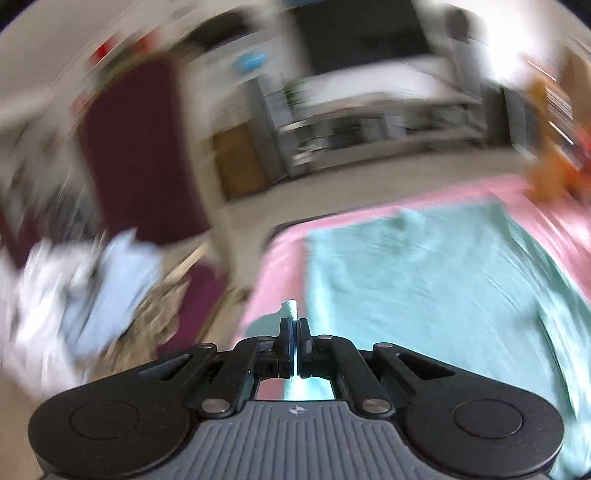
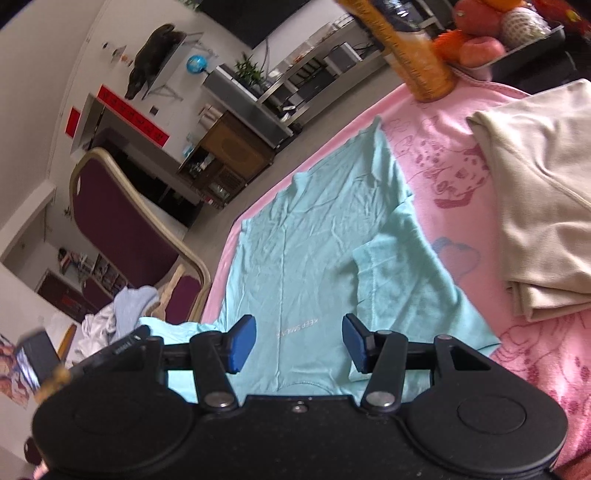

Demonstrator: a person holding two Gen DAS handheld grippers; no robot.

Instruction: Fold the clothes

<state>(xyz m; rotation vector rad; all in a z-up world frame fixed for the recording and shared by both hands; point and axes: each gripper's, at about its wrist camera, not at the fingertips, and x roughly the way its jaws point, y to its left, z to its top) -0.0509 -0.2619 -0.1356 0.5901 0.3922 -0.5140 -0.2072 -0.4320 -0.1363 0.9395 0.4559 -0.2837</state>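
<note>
A light teal T-shirt (image 2: 314,236) lies spread on a pink printed blanket (image 2: 454,173), its right sleeve folded inward over the body. My right gripper (image 2: 299,341) is open and empty, hovering just above the shirt's near part. My left gripper (image 1: 294,341) is shut on an edge of the teal T-shirt (image 1: 424,280), with a bit of fabric sticking out between the pads. The left wrist view is motion-blurred. The left gripper also shows at the lower left of the right wrist view (image 2: 125,347), holding the shirt's left edge.
A folded beige garment (image 2: 543,206) lies on the blanket at right. An orange cylinder (image 2: 417,55) and a tray of fruit (image 2: 495,33) stand at the far end. A maroon chair (image 2: 122,225) holding a pile of clothes (image 2: 122,314) stands left of the table.
</note>
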